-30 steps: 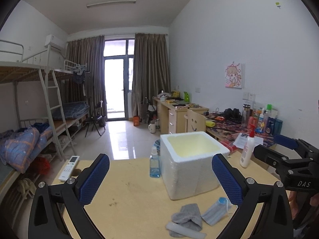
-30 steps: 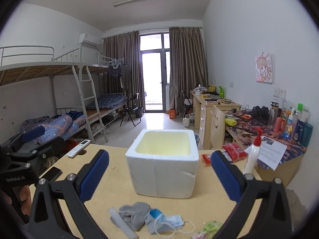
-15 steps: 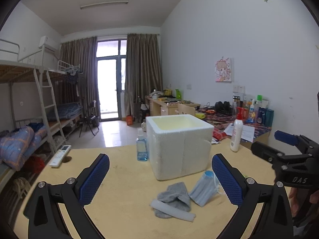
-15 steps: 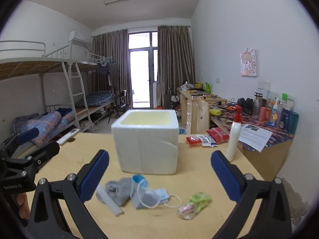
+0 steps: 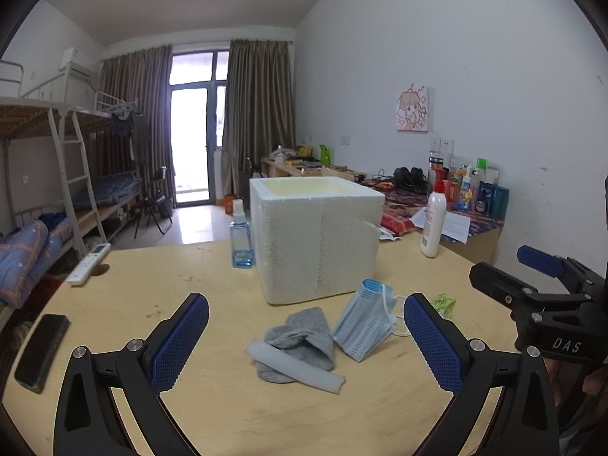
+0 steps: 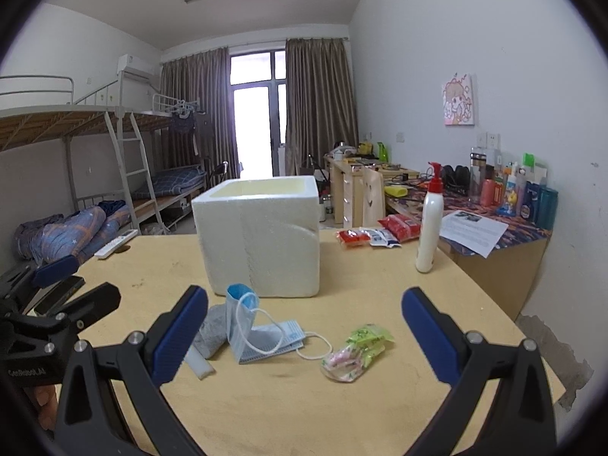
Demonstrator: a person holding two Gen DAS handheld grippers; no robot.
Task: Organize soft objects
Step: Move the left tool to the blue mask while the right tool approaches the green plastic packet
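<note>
Both grippers, left (image 5: 306, 338) and right (image 6: 304, 332), hover wide apart and empty. At twelve o'clock: sock (image 5: 300, 336), mask (image 5: 364, 323), foam box (image 5: 315, 239). Pickup seems next, likely needing a descent onto the sock.

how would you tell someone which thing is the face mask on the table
Find the white foam box in the middle of the table. Just in front of its near right corner lies the face mask, beside a grey sock: it alone is pale blue, pleated, with white ear loops.
</note>
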